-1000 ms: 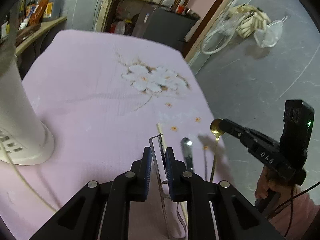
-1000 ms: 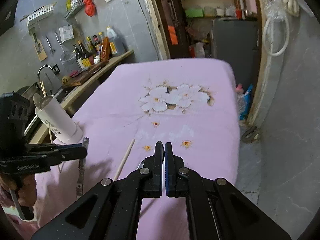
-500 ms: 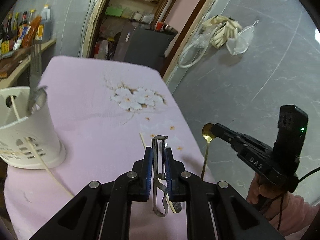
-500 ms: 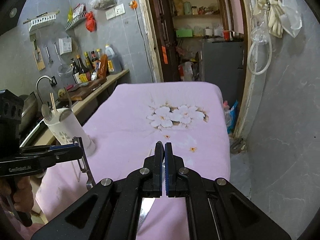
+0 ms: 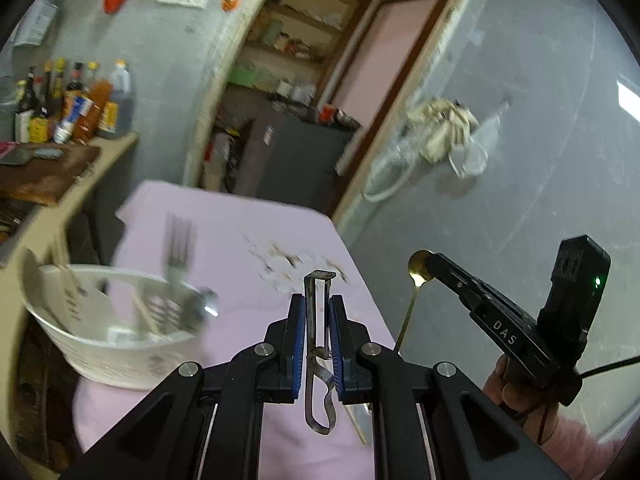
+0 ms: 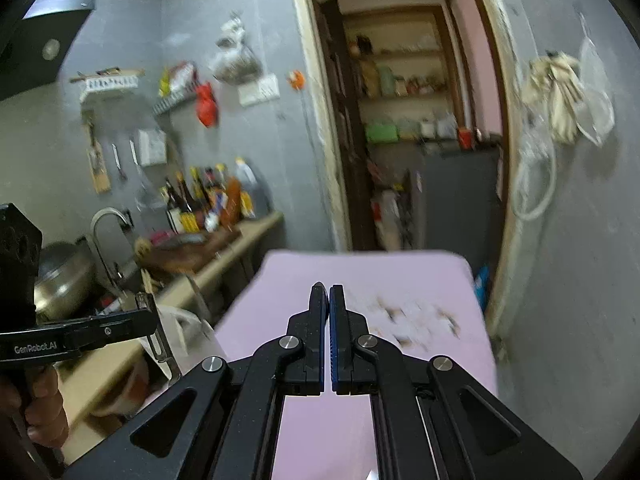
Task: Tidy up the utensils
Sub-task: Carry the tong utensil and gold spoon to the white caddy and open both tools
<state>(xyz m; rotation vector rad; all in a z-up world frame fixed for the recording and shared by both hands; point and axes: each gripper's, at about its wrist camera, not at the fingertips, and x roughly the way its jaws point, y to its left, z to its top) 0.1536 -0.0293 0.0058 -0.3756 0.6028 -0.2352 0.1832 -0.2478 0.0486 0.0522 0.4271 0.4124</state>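
Note:
My left gripper (image 5: 316, 308) is shut on a metal peeler (image 5: 318, 344) and holds it upright above the pink table (image 5: 248, 280). A white utensil holder (image 5: 100, 344) with a fork (image 5: 178, 244), a spoon and chopsticks stands to its left. My right gripper (image 5: 430, 260) is shut on a gold spoon (image 5: 412, 300) that hangs down, right of the peeler. In the right wrist view the right gripper (image 6: 329, 296) is shut, the spoon hidden; the left gripper with the peeler (image 6: 158, 336) is at lower left.
A chopstick (image 5: 356, 424) lies on the table (image 6: 360, 280) under the left gripper. A counter with bottles (image 6: 208, 200), a cutting board and a sink tap (image 6: 106, 236) runs along the left. A doorway (image 6: 400, 140) and a grey wall are beyond.
Both grippers have risen and tilted up with their utensils. The left gripper with the peeler has moved closer to the white holder. The views are blurred by motion.

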